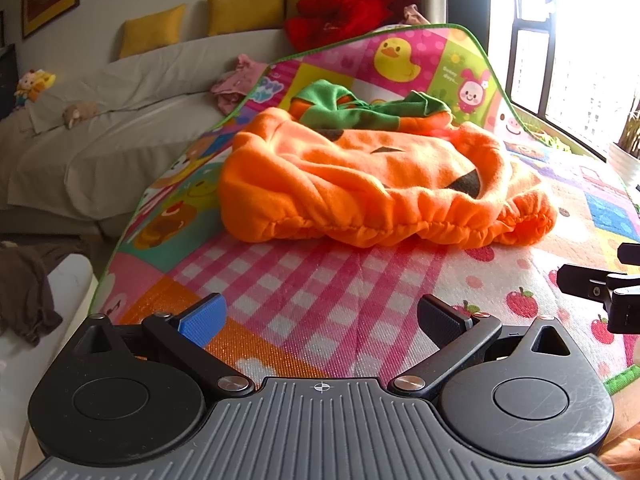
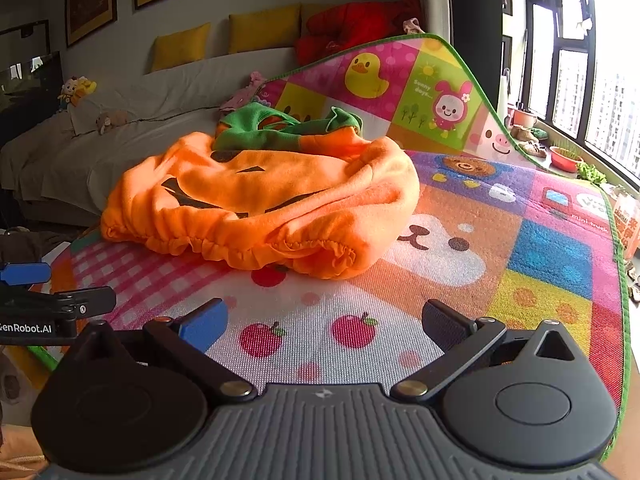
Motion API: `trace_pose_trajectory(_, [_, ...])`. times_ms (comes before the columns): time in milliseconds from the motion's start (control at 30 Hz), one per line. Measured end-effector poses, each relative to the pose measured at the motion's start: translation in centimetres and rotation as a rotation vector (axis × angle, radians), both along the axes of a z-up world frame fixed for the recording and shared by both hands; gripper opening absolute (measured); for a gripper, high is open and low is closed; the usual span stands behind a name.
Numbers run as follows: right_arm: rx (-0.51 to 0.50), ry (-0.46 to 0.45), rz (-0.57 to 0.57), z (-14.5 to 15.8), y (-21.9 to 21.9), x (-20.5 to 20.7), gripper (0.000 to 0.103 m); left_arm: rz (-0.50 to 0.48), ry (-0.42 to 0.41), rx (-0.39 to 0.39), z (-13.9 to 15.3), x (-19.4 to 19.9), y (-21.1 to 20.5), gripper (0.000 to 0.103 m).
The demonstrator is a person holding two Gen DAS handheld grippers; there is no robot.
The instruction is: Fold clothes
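An orange fleece pumpkin costume (image 1: 372, 184) with a black face and green collar lies crumpled on a colourful cartoon play mat (image 1: 320, 300). It also shows in the right wrist view (image 2: 260, 208). My left gripper (image 1: 320, 320) is open and empty, over the pink checked part of the mat, short of the costume's gathered hem. My right gripper (image 2: 324, 324) is open and empty, over the apple print, also short of the hem. Each gripper shows at the edge of the other's view: the right one in the left wrist view (image 1: 600, 288), the left one in the right wrist view (image 2: 48, 300).
The mat (image 2: 520, 260) curls up at its far edge. A grey sofa (image 1: 100, 140) with yellow cushions (image 1: 244, 8), a red garment (image 1: 344, 12) and pink clothes (image 1: 236, 84) stands behind. A brown cloth (image 1: 24, 292) lies at left. Windows and plant pots (image 2: 564, 158) are at right.
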State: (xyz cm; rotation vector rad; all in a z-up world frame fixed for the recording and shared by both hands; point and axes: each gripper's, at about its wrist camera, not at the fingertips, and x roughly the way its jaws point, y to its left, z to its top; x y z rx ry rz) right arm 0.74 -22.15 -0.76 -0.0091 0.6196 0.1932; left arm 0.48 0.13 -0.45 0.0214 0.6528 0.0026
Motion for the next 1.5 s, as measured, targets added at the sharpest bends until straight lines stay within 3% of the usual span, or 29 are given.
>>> trace_pose_trajectory(1500, [0.003, 0.021, 0.0, -0.37, 0.13, 0.32, 0.103, -0.005, 0.017, -0.006, -0.31, 0.21, 0.0, 0.103])
